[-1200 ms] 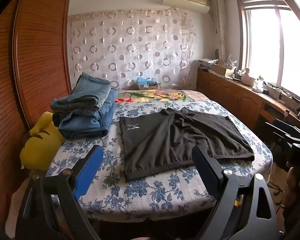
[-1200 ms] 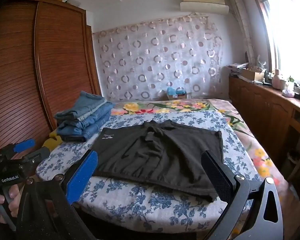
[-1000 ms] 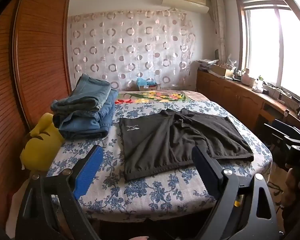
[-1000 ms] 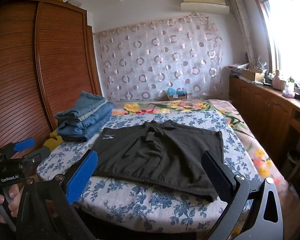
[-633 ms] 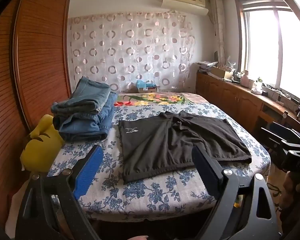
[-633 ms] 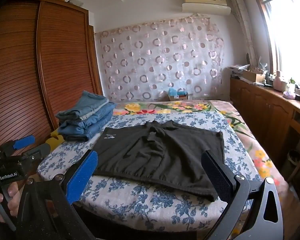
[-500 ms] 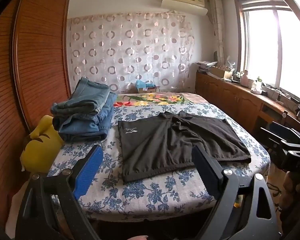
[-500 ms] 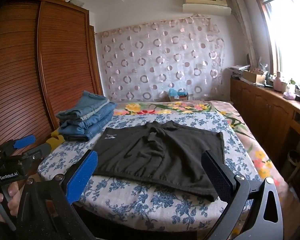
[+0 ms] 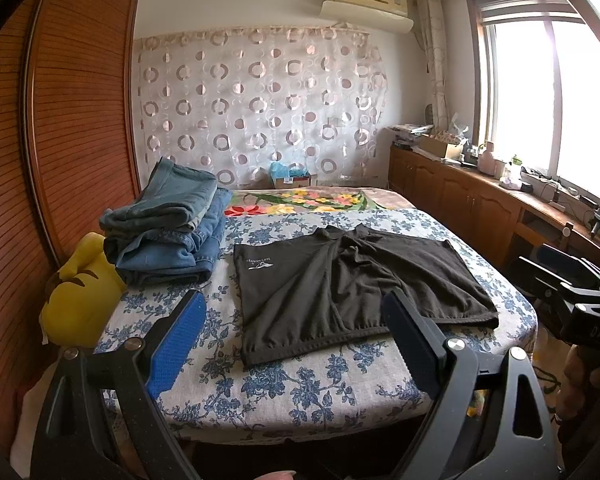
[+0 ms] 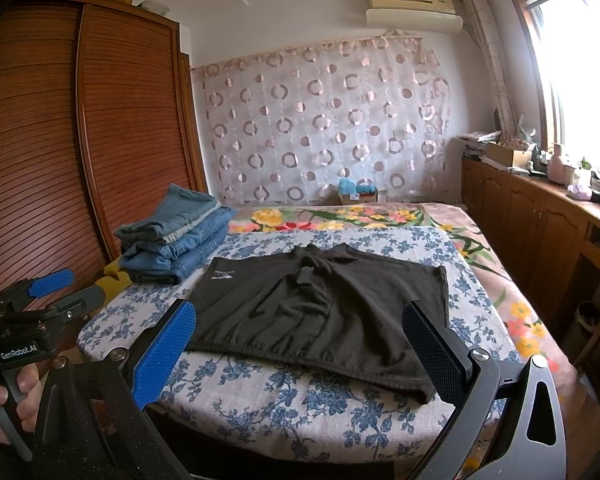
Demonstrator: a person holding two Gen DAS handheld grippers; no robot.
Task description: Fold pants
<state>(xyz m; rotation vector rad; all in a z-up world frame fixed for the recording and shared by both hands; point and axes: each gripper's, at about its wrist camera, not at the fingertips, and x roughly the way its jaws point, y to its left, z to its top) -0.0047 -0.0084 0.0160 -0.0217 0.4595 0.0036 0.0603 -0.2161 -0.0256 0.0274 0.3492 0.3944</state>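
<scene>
Black short pants (image 9: 352, 284) (image 10: 320, 312) lie spread flat on the blue-flowered bed cover (image 9: 320, 384) (image 10: 300, 404), waistband toward me, a small white logo on the left leg. My left gripper (image 9: 296, 340) is open and empty, held back in front of the bed's near edge, short of the waistband. My right gripper (image 10: 300, 344) is also open and empty, in front of the near edge on the right side. In the right wrist view the left gripper (image 10: 56, 292) shows at the far left, held by a hand (image 10: 4, 400).
A stack of folded jeans (image 9: 168, 224) (image 10: 176, 236) sits at the bed's far left. A yellow plush toy (image 9: 80, 292) lies beside it against the wooden wardrobe (image 9: 60, 128). A wooden cabinet (image 9: 480, 204) with clutter runs under the window on the right. A box (image 9: 292, 176) stands at the bed's head.
Both views have tilted slightly upward and drawn back a little; the pants and jeans have not moved. Both grippers stay open.
</scene>
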